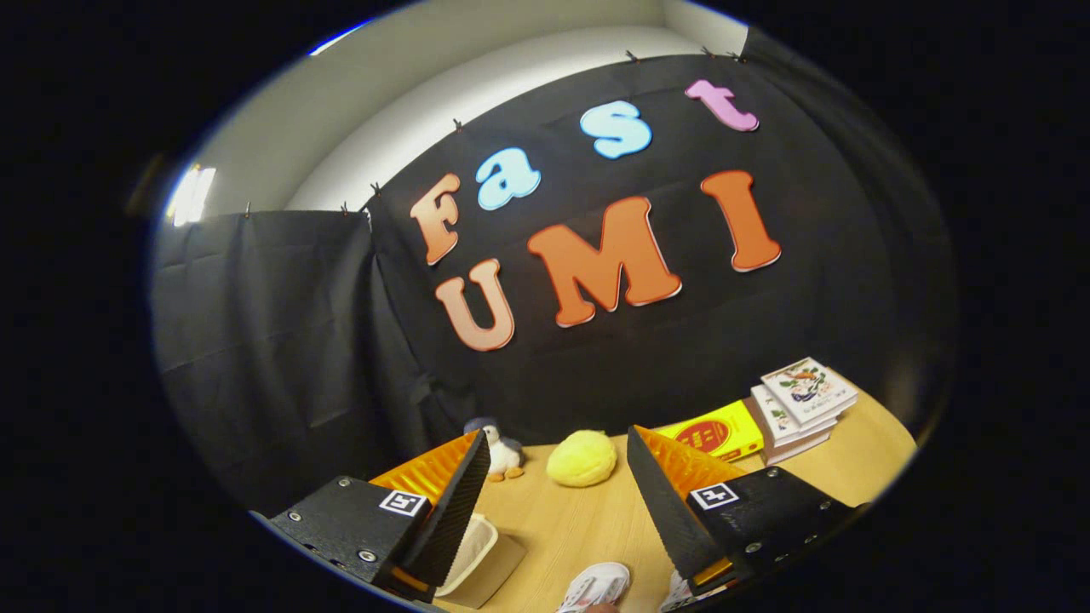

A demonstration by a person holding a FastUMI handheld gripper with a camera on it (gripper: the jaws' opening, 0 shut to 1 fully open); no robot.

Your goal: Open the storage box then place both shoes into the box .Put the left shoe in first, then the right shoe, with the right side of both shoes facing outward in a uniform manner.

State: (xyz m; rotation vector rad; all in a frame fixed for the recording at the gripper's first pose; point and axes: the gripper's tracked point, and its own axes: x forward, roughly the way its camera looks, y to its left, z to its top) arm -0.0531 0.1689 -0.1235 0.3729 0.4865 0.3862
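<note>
Gripper (558,477) held tilted, rolled a little so the left finger (456,502) sits lower than the right, both fingers spread wide apart (nothing gripped between them), pointing forward and raised off the surface below.

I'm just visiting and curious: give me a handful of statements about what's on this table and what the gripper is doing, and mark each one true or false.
1. The gripper is open, with nothing between its fingers. True.
2. A yellow plush ball lies on the wooden table, beyond the fingers. True.
3. The gripper is clamped on a shoe. False: the white shoe lies on the table below the open fingers, untouched.
4. The books are spread out singly across the table. False: they sit in one stack, beside a yellow box.
5. A small penguin toy stands near the black cloth wall. True.
</note>
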